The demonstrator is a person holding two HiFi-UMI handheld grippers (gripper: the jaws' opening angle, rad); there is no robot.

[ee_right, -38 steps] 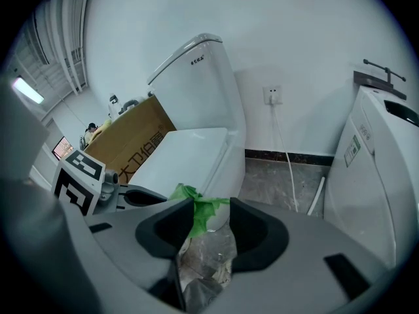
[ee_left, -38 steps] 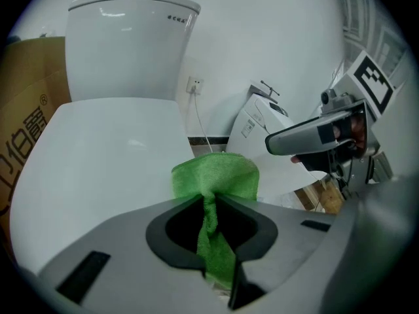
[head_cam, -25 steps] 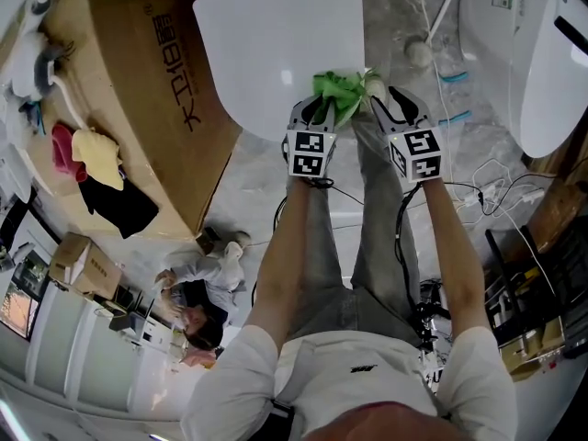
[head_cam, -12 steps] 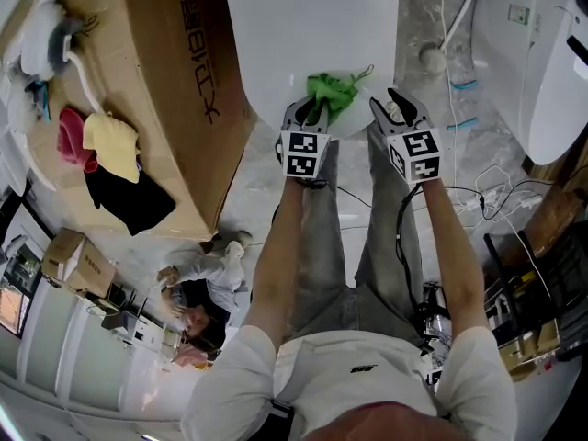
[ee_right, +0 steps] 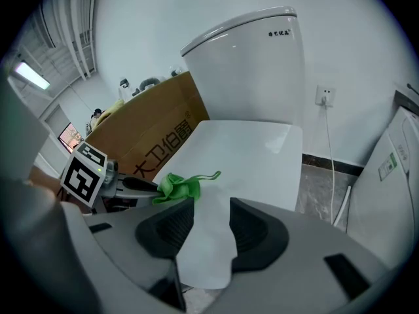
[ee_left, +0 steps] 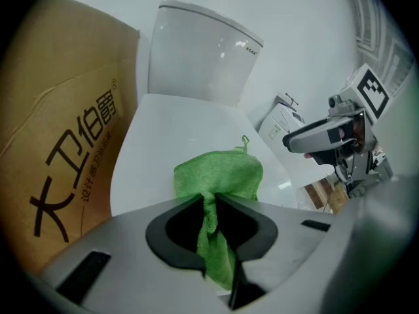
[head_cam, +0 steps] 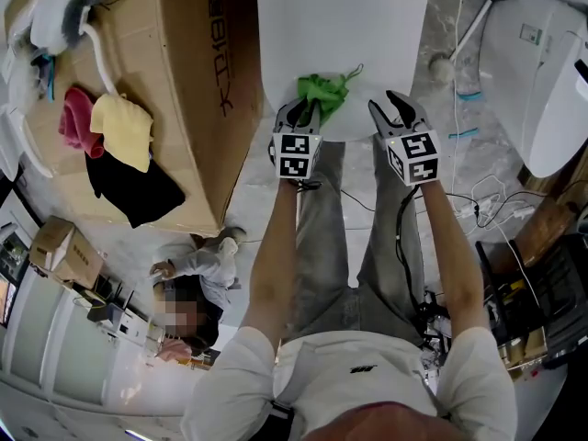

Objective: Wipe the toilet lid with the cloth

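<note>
**Grippers.** The left gripper [ee_left: 208,198] had its fingers [ee_left: 177,224] closed on a narrow fold of the green cloth [ee_left: 219,172]. The right gripper [ee_right: 206,221] had its fingers [ee_right: 163,224] apart with nothing between them. Only the front edge of the lid showed through the gap. It hung just beside the left gripper, clear of the cloth.

**Task item.** The free part of the cloth lay spread on the toilet lid [head_cam: 340,26], near its front edge. The lid was shut down flat. A cardboard box [head_cam: 184,81] stood close on the person's left.

**Assessment.** The step in hand appeared to be the wipe itself, working from the front of the lid. No view showed how much had been covered.

**Recommendation.**
- The cloth should be pressed flat and drawn in overlapping strokes toward the tank [ee_left: 196,57].
- Fabric, not the hard fingers, should bear on the glossy surface.
- Only a thin fold was held, so a firm grip is advised in case the cloth drags loose.
- The right gripper should stay out of the stroke path.
</note>
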